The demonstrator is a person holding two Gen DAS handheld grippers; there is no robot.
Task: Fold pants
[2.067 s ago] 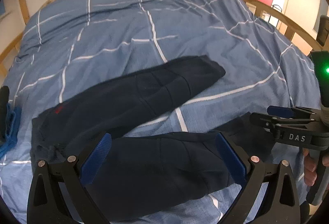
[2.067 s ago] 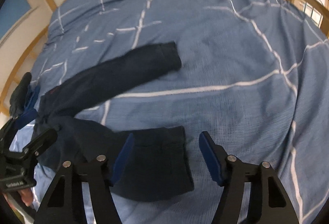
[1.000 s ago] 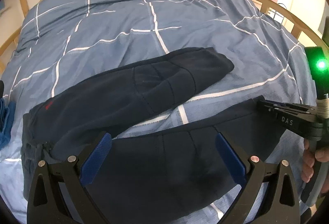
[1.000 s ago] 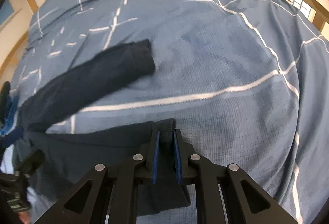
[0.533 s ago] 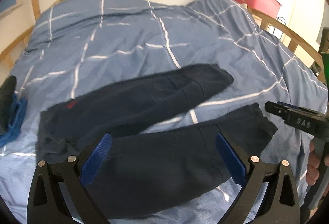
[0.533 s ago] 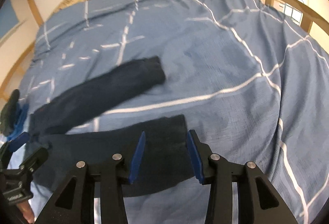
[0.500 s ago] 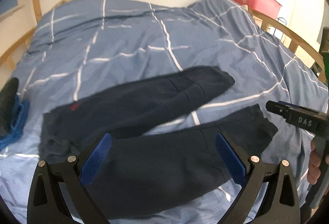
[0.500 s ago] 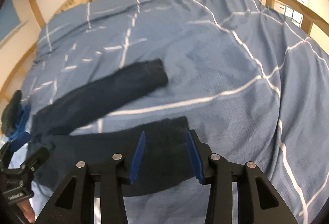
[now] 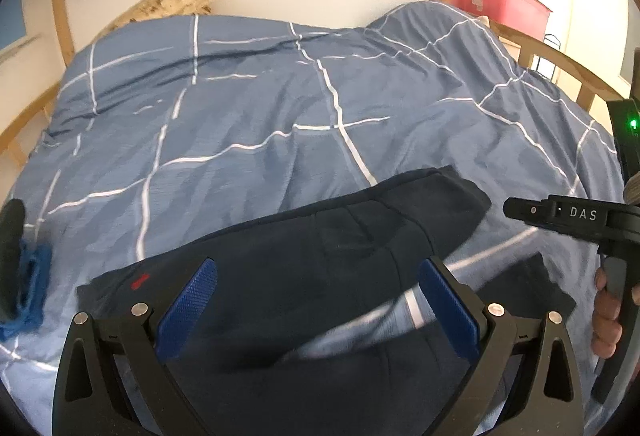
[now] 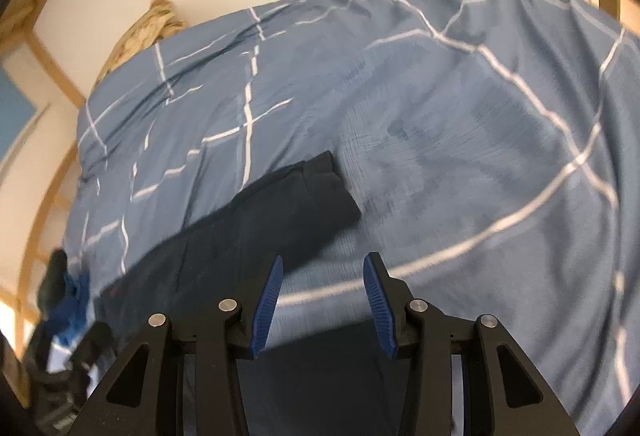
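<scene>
Dark navy pants (image 9: 320,248) lie spread on the blue checked duvet (image 9: 280,96), waist to the left and legs to the right. The upper leg ends in a cuff (image 10: 324,192). The lower leg (image 10: 320,376) runs under both grippers, and its cuff (image 9: 528,284) lies flat on the duvet. My left gripper (image 9: 318,310) hangs open and wide above the pants, holding nothing. My right gripper (image 10: 324,306) is open above the lower leg, with only duvet and cloth showing beneath its pads. From the left wrist view the right gripper (image 9: 514,207) shows side-on, held by a hand (image 9: 608,316).
A blue cloth with a dark object (image 9: 24,288) lies at the bed's left edge. A tan pillow (image 9: 176,0) sits by the wall at the far side. A wooden bed frame (image 9: 560,60) and a red bin (image 9: 500,0) stand at the right.
My right gripper was shut on the lower leg's cuff; it has opened and let go, and the cuff now lies on the duvet. Both grippers have lifted and tilted up.
</scene>
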